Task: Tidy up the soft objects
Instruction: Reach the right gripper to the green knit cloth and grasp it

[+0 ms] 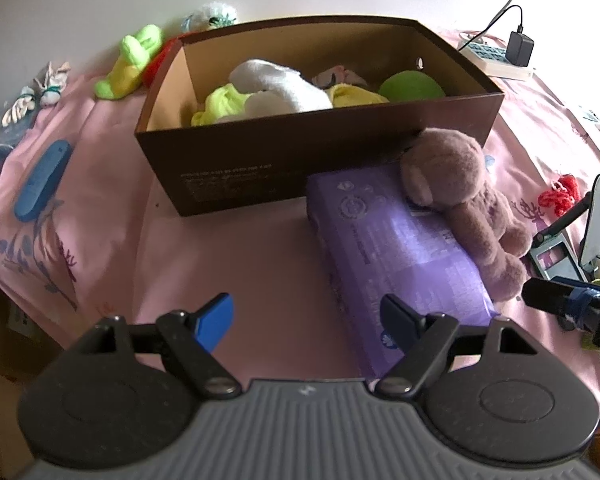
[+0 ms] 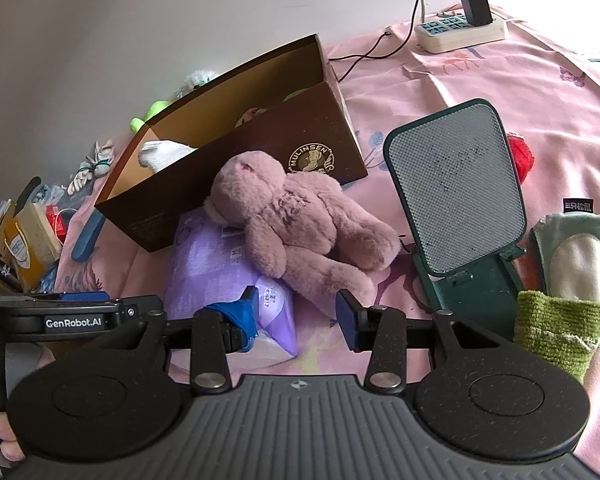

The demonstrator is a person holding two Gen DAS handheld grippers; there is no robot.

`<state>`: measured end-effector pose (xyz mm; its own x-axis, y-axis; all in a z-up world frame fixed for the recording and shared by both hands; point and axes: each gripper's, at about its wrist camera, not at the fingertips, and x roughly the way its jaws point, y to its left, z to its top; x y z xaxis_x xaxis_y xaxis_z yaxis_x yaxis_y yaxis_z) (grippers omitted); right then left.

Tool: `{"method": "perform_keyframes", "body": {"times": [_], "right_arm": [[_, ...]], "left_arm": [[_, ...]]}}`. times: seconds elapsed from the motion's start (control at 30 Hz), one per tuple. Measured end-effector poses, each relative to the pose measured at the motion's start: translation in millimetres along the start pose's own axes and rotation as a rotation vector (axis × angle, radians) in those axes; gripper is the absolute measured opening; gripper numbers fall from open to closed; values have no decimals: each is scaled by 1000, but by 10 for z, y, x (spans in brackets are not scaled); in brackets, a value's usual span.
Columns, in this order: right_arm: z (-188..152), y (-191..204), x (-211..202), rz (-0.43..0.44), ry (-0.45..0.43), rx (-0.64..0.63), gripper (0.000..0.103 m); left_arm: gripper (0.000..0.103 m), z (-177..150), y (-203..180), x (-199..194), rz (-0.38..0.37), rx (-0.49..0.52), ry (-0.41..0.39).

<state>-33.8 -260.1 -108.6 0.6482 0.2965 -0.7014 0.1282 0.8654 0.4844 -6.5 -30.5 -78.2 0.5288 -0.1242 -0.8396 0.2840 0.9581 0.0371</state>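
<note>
Right now the brown cardboard box (image 1: 300, 168) is the anchor of the scene, standing open on the pink cloth (image 1: 228, 264). Inside it lie a white soft toy (image 1: 284, 86), a yellow-green plush (image 1: 220, 106), a yellow piece (image 1: 356, 96) and a green ball (image 1: 410, 86). Leaning against the box's near wall, at its right end, is the mauve plush bear (image 2: 296, 216), its head touching the cardboard and its body sprawled across a purple packet (image 1: 396, 248) that lies just in front of the box. Left of the box and behind it sits a neon green toy (image 1: 130, 62), outside the walls, and a blue oblong object (image 1: 42, 184) lies on the cloth further left. Right of the box stands a green mesh-faced stand (image 2: 456, 196), with a green knitted cloth (image 2: 556, 328) beside its base, and a white power strip (image 2: 460, 32) lies beyond the box's far right corner. The left gripper (image 1: 308, 316) hovers in front of the box with its jaws spread wide and nothing between them. The right gripper (image 2: 296, 316) hangs just short of the bear's feet, jaws parted and empty, over the packet's near corner.
</note>
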Motion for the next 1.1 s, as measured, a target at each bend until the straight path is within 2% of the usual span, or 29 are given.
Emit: {"method": "perform_keyframes", "body": {"times": [0.7,1.1], "right_arm": [[-53,-217,-71,-42,-41,113,26],[-51,-528,-293,-83,-63,131,26]], "left_arm": [[82,47,64,-15,8,39,4],[82,75,-252,-77,-39,117,-30]]}}
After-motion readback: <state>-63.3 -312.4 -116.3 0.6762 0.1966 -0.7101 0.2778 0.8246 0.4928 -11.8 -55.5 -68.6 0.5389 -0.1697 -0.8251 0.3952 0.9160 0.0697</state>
